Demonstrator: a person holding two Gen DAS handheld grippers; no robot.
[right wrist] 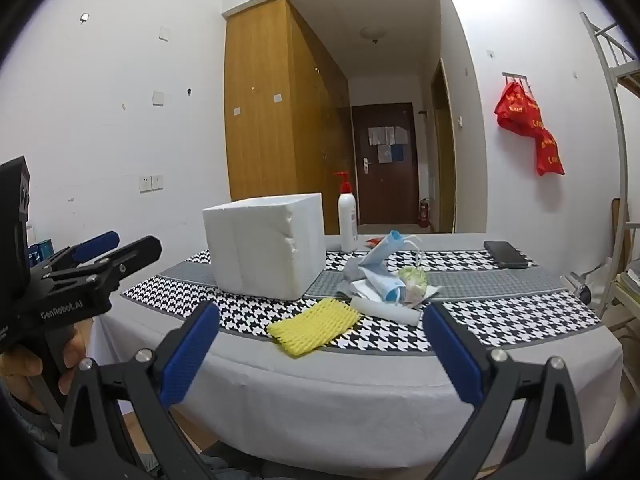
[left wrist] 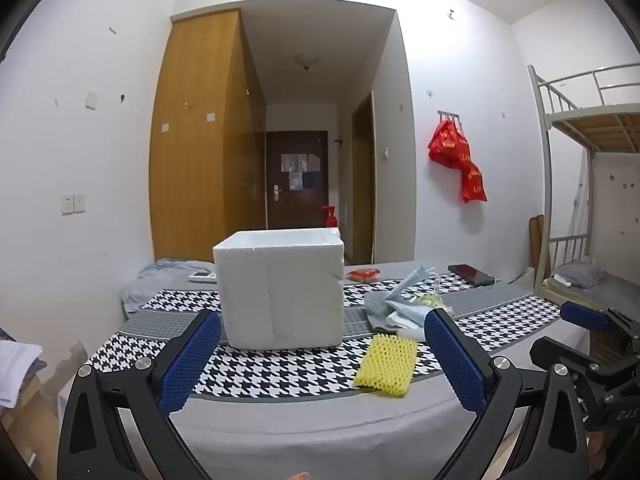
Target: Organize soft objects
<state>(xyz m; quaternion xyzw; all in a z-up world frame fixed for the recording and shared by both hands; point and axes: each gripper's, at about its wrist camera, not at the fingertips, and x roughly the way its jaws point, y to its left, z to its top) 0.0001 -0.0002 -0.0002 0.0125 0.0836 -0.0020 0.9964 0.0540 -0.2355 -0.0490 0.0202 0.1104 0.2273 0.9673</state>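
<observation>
While both grippers hover short of the table's near edge, neither holds anything: the left gripper (left wrist: 322,360) has its blue-padded fingers spread wide, and the right gripper (right wrist: 320,354) stands just as wide, nothing between its pads. On the table (right wrist: 360,384), covered with a grey cloth and a houndstooth runner (right wrist: 500,320), a white foam box (right wrist: 264,248) sits upright and open-topped toward the left. Just beside its right front corner lies a yellow foam net sleeve (right wrist: 314,326), flat on the runner, nearest the edge. Behind that sleeve rests a white foam roll (right wrist: 386,309), touching a loose pile of soft things: blue face masks (right wrist: 382,258), grey cloth (right wrist: 352,274) and a pale green bundle (right wrist: 414,280). A white pump bottle with a red top (right wrist: 347,218) stands behind the box, and a dark phone (right wrist: 505,254) lies well apart at the far right. In the right wrist view a hand (right wrist: 24,368) grips the left gripper's handle.
</observation>
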